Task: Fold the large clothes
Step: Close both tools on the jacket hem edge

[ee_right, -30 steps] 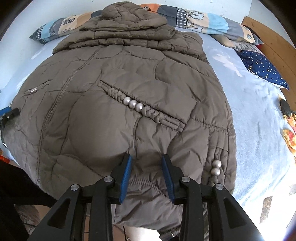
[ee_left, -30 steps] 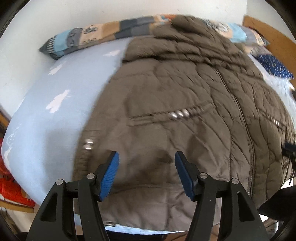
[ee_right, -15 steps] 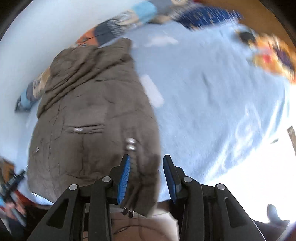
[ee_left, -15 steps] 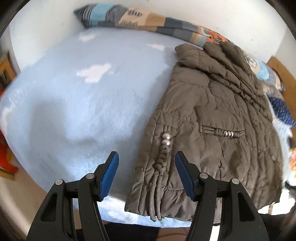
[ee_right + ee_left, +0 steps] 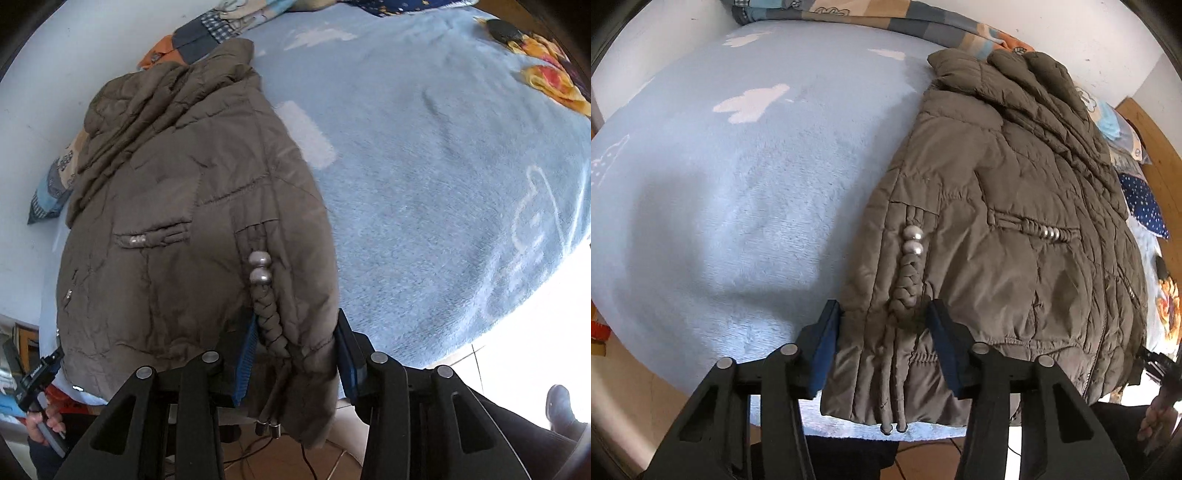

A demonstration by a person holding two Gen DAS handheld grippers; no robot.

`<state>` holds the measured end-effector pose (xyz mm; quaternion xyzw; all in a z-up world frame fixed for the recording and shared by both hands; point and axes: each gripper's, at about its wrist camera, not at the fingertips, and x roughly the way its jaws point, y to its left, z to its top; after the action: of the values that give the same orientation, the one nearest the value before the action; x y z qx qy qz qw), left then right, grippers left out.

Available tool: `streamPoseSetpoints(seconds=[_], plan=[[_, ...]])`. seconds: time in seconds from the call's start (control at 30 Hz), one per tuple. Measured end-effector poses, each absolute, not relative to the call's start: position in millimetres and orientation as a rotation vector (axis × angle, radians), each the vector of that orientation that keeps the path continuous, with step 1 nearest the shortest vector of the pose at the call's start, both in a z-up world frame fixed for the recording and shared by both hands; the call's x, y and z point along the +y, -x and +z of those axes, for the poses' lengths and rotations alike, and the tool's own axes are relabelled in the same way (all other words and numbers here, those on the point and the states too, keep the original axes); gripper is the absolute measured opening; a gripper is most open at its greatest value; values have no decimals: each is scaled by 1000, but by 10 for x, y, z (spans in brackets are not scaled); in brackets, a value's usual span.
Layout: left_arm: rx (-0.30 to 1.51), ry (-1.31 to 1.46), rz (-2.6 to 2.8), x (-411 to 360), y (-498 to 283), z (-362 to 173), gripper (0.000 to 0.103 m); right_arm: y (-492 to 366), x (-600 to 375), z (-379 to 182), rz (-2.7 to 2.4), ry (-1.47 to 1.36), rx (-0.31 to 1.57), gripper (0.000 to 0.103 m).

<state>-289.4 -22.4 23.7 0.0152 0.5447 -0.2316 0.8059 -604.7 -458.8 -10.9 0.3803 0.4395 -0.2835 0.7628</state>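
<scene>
A brown quilted jacket [image 5: 1015, 206] lies flat on a light blue bed blanket [image 5: 738, 184], hood at the far end. It also shows in the right wrist view [image 5: 177, 206]. My left gripper [image 5: 884, 325] is open, its blue pads on either side of the jacket's left bottom corner, where a braided cord with silver beads [image 5: 911, 243] runs. My right gripper [image 5: 295, 332] is open around the jacket's right bottom corner and its braided cord [image 5: 269, 317]. Neither pair of pads presses the cloth.
A patchwork pillow [image 5: 886, 18] lies along the wall at the head of the bed. A dark blue starred pillow [image 5: 1143, 203] and a wooden headboard [image 5: 1160, 147] are on the right. An orange and red printed patch [image 5: 550, 79] sits at the blanket's far right. The bed edge and floor lie below the grippers.
Both grippers have swung from the jacket's middle out to its bottom corners, left to the left corner, right to the right corner. Each has closed in so the corner lies between its pads.
</scene>
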Motion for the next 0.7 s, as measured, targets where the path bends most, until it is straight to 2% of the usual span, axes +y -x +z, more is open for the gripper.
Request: streamPoseSetpoints(seconds=[0.07,0.13,0.17,0.23,0.27,0.4,0.63,0.7], plan=[[1164,-41,-494,-235,2898,233,48,6037,-4626,-134,-622,-838,961,51],[1171,-51,-488,-259,2896,203,50,6021,-4623,-153,-620,-837,965,51],[1174,-57,-488,-256,2888,191,50,6010,-4611,-167,-610,-838,966,38],[1169,-94,-489,-321,2910,169,49,5972,-4582,-159,-572,-825,960,25],[1162,-105,-487,-341,2923,172,45,5978,-4571,-138,-571,-804,959,22],[1123,-121,-505,-362,3032,260,19,6013,-4513,1,-607,-732,939,19],[1119,-180,-573,-456,3336,310,16,6084,-4486,346,-713,-608,929,18],[1114,-196,-558,-468,3302,293,19,6063,-4509,320,-689,-655,934,19]])
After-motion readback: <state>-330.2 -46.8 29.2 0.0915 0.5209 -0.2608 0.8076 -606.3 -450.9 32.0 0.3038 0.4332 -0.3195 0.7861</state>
